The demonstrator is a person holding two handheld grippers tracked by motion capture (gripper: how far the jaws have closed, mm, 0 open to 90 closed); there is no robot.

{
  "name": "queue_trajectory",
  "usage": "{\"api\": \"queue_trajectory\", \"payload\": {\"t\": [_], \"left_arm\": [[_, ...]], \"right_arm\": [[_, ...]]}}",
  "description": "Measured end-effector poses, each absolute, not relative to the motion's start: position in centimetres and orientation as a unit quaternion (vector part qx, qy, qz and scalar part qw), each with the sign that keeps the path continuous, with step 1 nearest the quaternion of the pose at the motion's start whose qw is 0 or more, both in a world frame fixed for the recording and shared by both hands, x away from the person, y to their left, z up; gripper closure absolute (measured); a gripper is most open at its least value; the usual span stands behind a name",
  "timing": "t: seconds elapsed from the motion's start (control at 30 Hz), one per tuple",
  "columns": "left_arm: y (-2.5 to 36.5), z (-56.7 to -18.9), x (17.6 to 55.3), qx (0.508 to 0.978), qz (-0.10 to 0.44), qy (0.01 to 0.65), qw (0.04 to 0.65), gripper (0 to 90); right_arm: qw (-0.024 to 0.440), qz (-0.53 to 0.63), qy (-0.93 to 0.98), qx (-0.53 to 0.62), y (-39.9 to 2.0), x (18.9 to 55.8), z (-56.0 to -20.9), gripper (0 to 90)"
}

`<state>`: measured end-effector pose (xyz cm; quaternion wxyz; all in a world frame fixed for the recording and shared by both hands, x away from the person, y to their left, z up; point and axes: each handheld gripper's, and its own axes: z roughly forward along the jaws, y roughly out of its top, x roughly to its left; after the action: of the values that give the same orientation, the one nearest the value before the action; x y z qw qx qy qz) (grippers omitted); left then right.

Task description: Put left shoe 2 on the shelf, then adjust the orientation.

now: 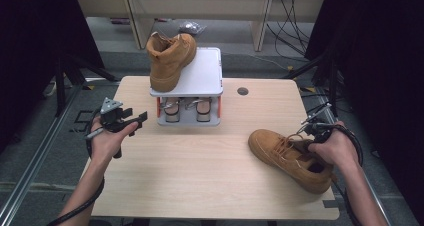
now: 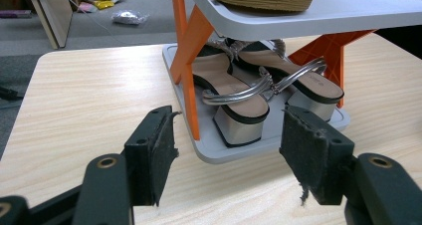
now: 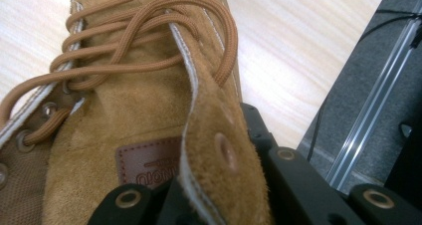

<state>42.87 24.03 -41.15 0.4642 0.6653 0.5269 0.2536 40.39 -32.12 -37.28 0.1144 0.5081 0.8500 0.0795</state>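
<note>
Nearest you on the desk (image 1: 210, 181), your right claw (image 1: 314, 136) has clamped down on the collar edge of the tan boot (image 1: 290, 156), which lies toe toward the middle of the desk at its right front; in the right gripper view the eyelet flap (image 3: 219, 150) sits pinched between the jaws, with the laces (image 3: 149, 36) running away beyond it. That hold is on soft suede alone, so I judge the boot may swing, sag or slide out once you lift, and a loose lace could catch on the rack edge. Your left claw (image 1: 131, 120) hangs over the left side of the desk with jaws well apart and nothing between them, aimed at the rack and well away from the boot. Farther back stands the grey shoe rack (image 1: 205, 78), its top shelf bare on the right beside the other tan boot (image 1: 170, 61), with silver sandals (image 2: 239, 100) on the lower shelf. Swinging in low could knock the rack.
</note>
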Motion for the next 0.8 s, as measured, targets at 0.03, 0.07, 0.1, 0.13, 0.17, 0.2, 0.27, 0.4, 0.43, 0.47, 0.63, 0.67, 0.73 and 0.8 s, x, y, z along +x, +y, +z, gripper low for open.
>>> {"api": "queue_trajectory", "payload": {"t": [0.03,0.07,0.1,0.13,0.17,0.2,0.27,0.4,0.43,0.47,0.63,0.67,0.73,0.8], "left_arm": [[24.0,-41.1,42.9,0.666,0.254,0.527,0.462,37.7],[24.0,-41.1,42.9,0.667,0.254,0.527,0.462,37.6],[24.0,-41.1,42.9,0.666,0.254,0.527,0.462,37.6],[24.0,-41.1,42.9,0.666,0.254,0.528,0.462,37.6],[24.0,-41.1,42.8,0.666,0.254,0.526,0.465,37.6],[23.9,-41.1,42.8,0.666,0.254,0.525,0.465,37.6],[24.0,-41.0,42.8,0.666,0.254,0.525,0.466,37.6],[24.0,-41.1,42.9,0.665,0.254,0.526,0.466,37.6],[23.9,-41.0,42.9,0.664,0.254,0.526,0.466,37.6],[23.9,-41.0,42.8,0.664,0.254,0.526,0.467,37.6],[24.0,-41.0,42.6,0.665,0.254,0.524,0.467,37.6],[24.0,-40.9,42.5,0.666,0.255,0.524,0.466,37.6],[24.1,-41.0,42.4,0.666,0.255,0.523,0.468,37.6],[24.2,-41.0,42.3,0.665,0.254,0.524,0.466,37.6]], "right_arm": [[0.120,0.081,0.851,0.504,-32.1,40.5,-37.2,86.3],[0.115,0.076,0.847,0.513,-31.9,40.4,-37.0,86.3],[0.121,0.088,0.844,0.515,-32.0,40.4,-37.0,86.4],[0.125,0.086,0.846,0.512,-32.1,40.5,-36.9,86.4],[0.125,0.097,0.849,0.505,-32.4,40.7,-36.9,86.4],[0.143,0.094,0.850,0.498,-32.5,40.7,-36.7,86.4],[0.136,0.096,0.831,0.531,-32.0,40.6,-36.3,86.3],[0.147,0.112,0.834,0.521,-32.2,41.1,-35.6,86.3],[0.150,0.109,0.841,0.508,-32.3,41.3,-35.4,86.3],[0.142,0.119,0.835,0.519,-32.1,41.4,-35.2,86.4],[0.149,0.133,0.820,0.536,-31.3,42.0,-34.7,86.3],[0.147,0.137,0.823,0.532,-31.3,42.1,-34.6,86.3],[0.150,0.144,0.820,0.533,-31.2,42.4,-34.4,86.3],[0.155,0.148,0.817,0.535,-30.9,42.7,-34.3,86.3]]}}
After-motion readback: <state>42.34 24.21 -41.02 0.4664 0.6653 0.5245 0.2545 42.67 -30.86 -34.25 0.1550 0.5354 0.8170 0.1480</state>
